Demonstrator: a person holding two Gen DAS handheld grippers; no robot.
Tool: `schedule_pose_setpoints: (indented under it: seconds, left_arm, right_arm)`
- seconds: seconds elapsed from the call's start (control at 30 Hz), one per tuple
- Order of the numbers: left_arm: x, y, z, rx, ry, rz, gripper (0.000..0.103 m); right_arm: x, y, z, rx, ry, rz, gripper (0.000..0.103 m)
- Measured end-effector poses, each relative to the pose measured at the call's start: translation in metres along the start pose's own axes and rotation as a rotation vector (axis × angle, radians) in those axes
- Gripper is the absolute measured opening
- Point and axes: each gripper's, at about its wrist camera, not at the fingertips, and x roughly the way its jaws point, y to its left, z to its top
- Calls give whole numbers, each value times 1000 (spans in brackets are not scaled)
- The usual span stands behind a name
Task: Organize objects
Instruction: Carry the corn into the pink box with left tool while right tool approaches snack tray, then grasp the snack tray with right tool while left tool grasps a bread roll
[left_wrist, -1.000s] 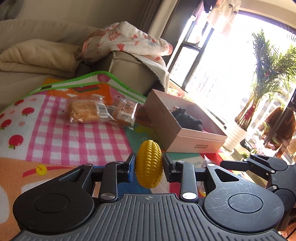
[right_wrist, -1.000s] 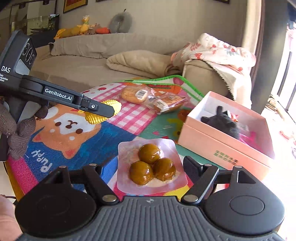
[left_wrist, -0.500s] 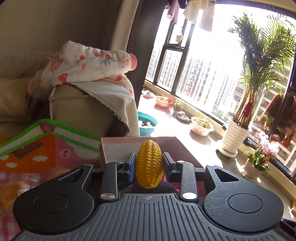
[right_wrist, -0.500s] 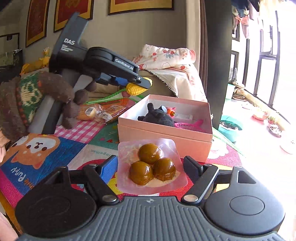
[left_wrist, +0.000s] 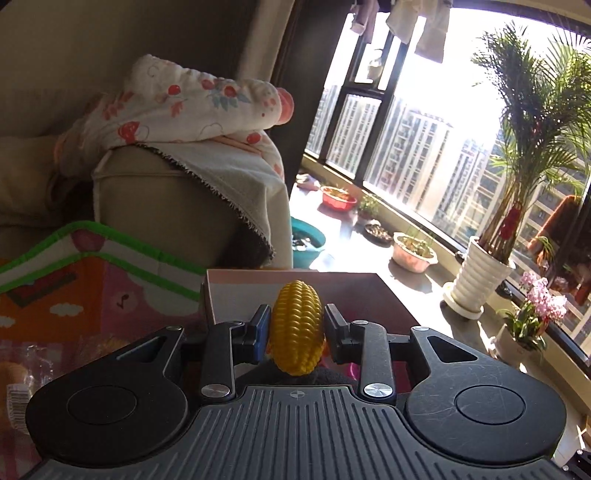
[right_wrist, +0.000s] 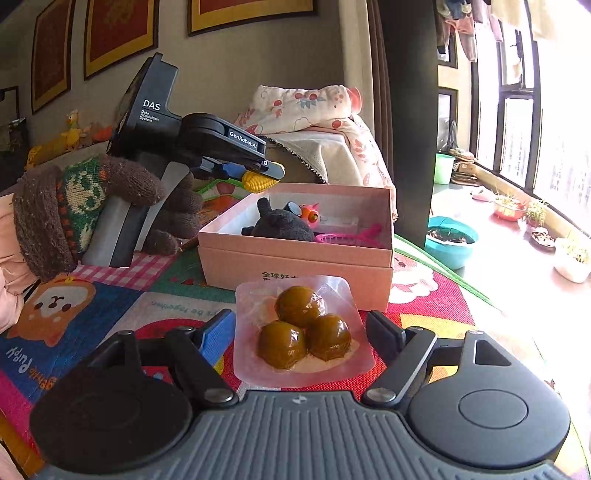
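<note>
Box (left_wrist: 306, 295) interior (behind corn (left_wrist: 296, 326)) hidden

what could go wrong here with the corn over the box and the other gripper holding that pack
The left gripper holds the toy corn only across its sides, above the pink box's near-left corner, so a release now might hit the rim and roll onto the mat.

The black plush already fills that side, so the corn could bounce off.

The right gripper pinches only the thin edges of the plastic pack of brown balls; it might slip or buckle.
</note>
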Motion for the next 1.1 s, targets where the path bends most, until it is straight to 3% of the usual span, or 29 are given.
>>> schedule_pose_setpoints:
  seconds: [0.2, 0.4, 0.57, 0.73, 0.83, 0.9, 1.03, 1.1]
  left_arm:
    - [16, -10, 1, 118, 40, 57, 34]
    - [10, 15, -5, -50, 0, 16, 34]
    - [-27, 29, -24, -97, -45, -38, 34]
    - [-79, 42, -55, -108, -105, -68, 34]
    - [-98, 48, -68, -68, -78, -52, 34]
    - [-105, 50, -75, -23, -65, -23, 34]
    - [-113, 58, -87, 75, -47, 76, 34]
    - [-114, 65, -91, 85, -43, 99, 34]
  right_arm:
    - [3, 11, 6, -20, 7, 4, 78]
    - [11, 15, 10, -33, 35, -16, 78]
    - [11, 12, 25, -47, -5, -58, 78]
    - [29, -3, 83, -29, -100, -112, 78]
    - [56, -14, 122, 7, -133, -118, 79]
    - [77, -19, 137, 21, -123, -132, 86]
    - [94, -8, 137, -9, -103, -157, 89]
    - [93, 4, 124, -35, -93, -137, 96]
